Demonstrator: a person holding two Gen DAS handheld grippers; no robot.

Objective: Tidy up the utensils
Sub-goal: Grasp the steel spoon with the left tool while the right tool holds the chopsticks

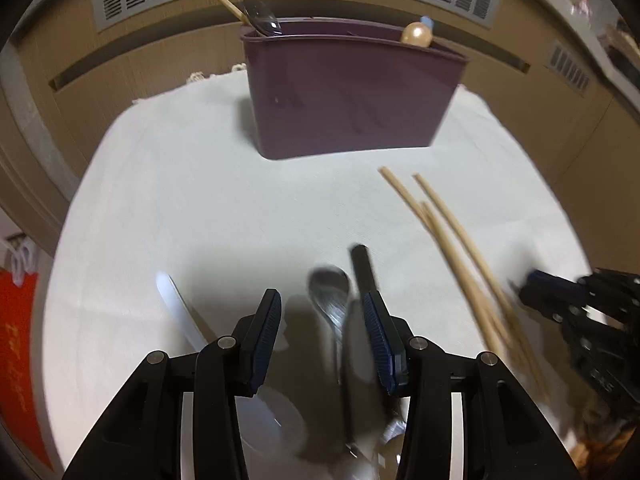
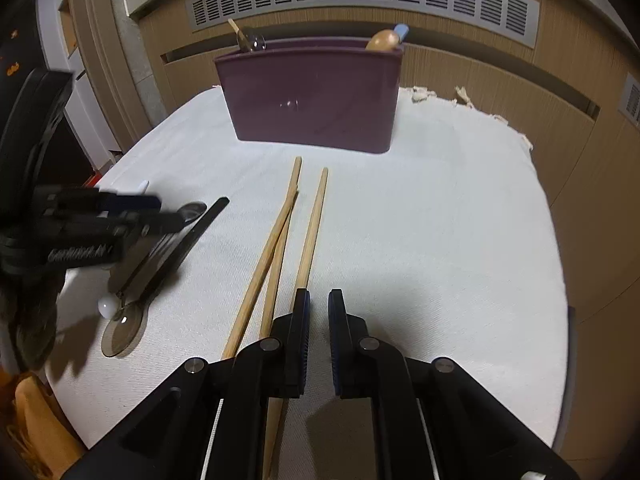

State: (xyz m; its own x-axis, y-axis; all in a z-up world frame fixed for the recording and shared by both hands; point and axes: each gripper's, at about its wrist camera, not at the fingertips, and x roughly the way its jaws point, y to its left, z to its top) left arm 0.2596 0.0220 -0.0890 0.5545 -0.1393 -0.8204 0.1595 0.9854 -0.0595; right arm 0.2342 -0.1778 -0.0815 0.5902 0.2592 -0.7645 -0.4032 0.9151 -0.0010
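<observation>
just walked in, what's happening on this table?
A person with two handheld grippers is sorting utensils into the purple holder on a white cloth; a few pieces already stand in it. The left gripper is open above a metal spoon and a black-handled utensil, gripping nothing. The right gripper is shut and empty, with three wooden chopsticks lying loose just to its left.

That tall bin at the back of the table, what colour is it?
The bin is dark purple, a plum shade; the right wrist view shows it best.
</observation>
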